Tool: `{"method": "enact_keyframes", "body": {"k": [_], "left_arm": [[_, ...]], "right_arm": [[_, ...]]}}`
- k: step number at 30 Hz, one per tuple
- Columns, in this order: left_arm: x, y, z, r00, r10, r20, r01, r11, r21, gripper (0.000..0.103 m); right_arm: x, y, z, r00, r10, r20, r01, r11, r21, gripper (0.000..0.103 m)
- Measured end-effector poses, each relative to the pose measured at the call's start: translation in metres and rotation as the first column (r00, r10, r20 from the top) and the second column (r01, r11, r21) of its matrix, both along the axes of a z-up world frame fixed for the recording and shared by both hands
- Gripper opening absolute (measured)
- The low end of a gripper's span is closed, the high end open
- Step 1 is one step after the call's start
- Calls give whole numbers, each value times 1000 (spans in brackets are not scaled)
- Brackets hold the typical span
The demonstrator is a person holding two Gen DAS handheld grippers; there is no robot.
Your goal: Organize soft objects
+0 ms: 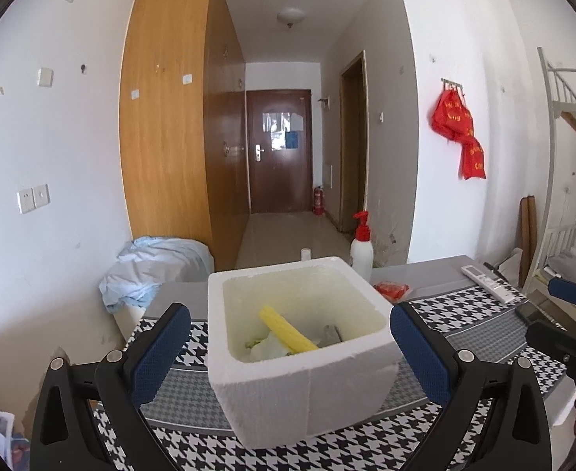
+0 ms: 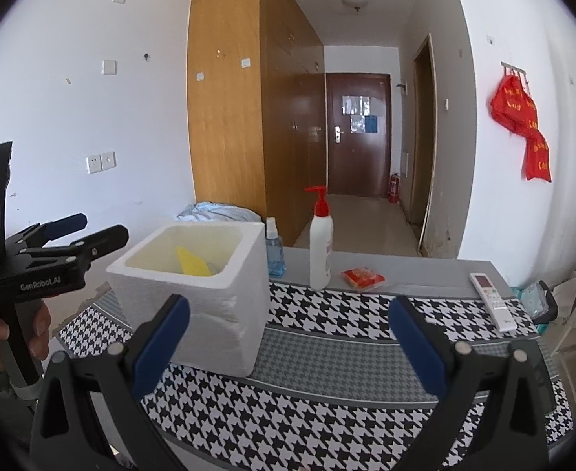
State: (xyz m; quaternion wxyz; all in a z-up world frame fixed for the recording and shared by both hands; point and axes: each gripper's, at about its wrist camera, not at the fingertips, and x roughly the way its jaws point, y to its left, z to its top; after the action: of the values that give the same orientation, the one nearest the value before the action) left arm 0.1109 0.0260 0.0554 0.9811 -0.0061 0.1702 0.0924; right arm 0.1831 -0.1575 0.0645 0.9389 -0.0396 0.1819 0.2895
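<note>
White walls (image 2: 91,90), tall wooden wardrobe (image 2: 229,117) at 11 o'clock, hallway with beige tiled floor (image 2: 366,216) to a dark brown door (image 2: 356,133) at 12, ceiling lamp (image 2: 354,0) above, metal bunk bed (image 1: 566,117) at 3.

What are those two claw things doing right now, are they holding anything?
Left gripper: open, holding nothing; the white foam box sits between its fingers, untouched.
Right gripper: open, empty, above the checked tablecloth.
</note>
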Motion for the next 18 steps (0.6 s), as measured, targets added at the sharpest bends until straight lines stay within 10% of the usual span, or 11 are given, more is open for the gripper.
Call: {"method": "enact_keyframes", "body": {"k": [18], "left_arm": [[-64,-19,8,997,10,80,-10,1000,-2,102]], "right_arm": [[-49,-8,6,998,25,61,-27,999,25,102]]}}
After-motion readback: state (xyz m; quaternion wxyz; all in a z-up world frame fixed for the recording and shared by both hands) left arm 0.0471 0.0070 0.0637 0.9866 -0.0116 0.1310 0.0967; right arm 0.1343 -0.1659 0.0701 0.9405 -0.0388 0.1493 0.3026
